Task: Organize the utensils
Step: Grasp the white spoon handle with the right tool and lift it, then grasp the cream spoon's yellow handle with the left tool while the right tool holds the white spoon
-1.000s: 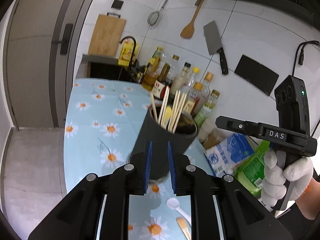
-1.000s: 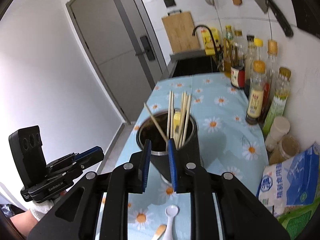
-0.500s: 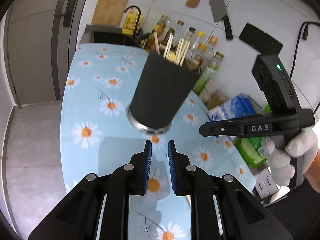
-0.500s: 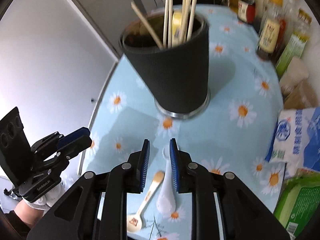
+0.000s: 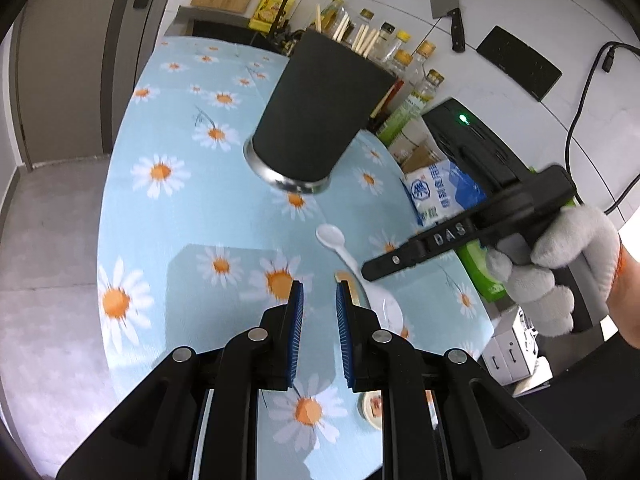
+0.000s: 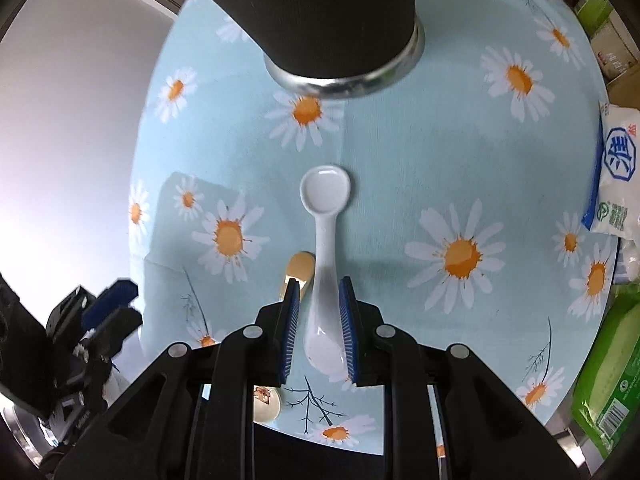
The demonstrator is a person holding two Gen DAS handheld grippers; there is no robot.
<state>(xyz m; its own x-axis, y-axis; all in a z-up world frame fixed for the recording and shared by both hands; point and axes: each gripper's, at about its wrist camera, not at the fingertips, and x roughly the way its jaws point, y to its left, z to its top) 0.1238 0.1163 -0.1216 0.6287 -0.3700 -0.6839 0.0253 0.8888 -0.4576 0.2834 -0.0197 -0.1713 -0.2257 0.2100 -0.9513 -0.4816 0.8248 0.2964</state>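
Observation:
A white ceramic spoon [image 6: 325,248] lies on the daisy tablecloth [image 6: 400,184], bowl toward the black utensil holder [image 6: 336,20]. My right gripper [image 6: 319,286] is open, low over the cloth, and its blue pads straddle the spoon's handle. A tan spoon [image 6: 298,270] lies just left of it, partly under the left pad. In the left wrist view, the holder [image 5: 320,108] holds several chopsticks [image 5: 362,38], and the white spoon [image 5: 340,246] lies ahead. My left gripper [image 5: 319,292] is open and empty above the cloth, left of the right gripper's body [image 5: 460,236].
Sauce bottles [image 5: 404,56] stand behind the holder by the wall. A blue-white bag [image 5: 436,192] and a green packet [image 6: 608,380] lie at the right edge. A cleaver [image 5: 446,2] and wooden spatula hang on the wall. The table's front edge is close below both grippers.
Both grippers have drawn back from the holder and dropped toward the cloth. The right gripper has come down around the white spoon's handle. The jaws stand slightly wider.

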